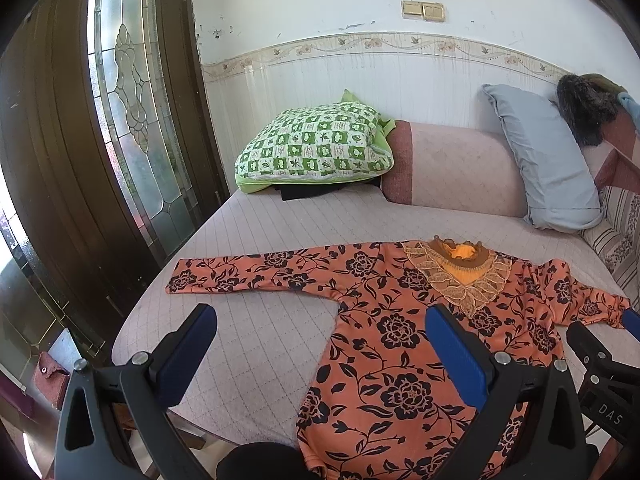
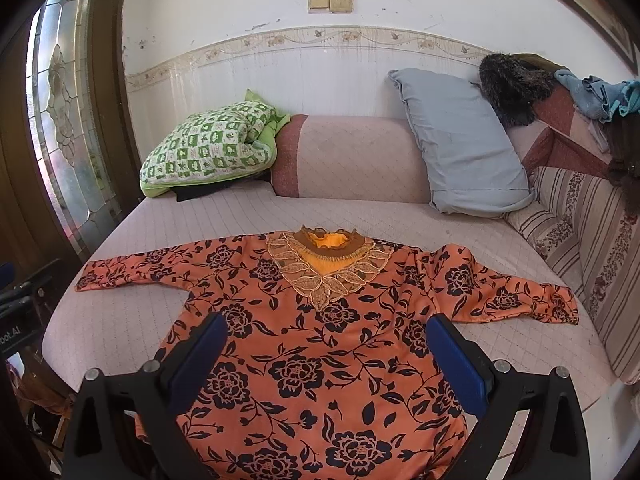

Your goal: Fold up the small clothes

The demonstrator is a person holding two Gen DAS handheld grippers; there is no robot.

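Orange floral blouse [image 2: 320, 344] lies flat, front up, on the quilted daybed [image 2: 360, 212], both sleeves spread, lace collar toward the wall. Left gripper [image 1: 320, 344] hovers over its lower left side, jaws wide apart, empty. Right gripper [image 2: 326, 354] over its lower body, jaws likewise apart (no cloth held). Green checked pillow [image 2: 208, 148] upper left; grey pillow [image 2: 460, 140] upper right.

My left gripper [image 1: 320, 344] hovers with its jaws spread wide, blue pads [image 1: 460, 354] facing each other and nothing between them. My right gripper [image 2: 326, 354] is held the same way, jaws wide apart and empty, and its tip shows just beside the left.
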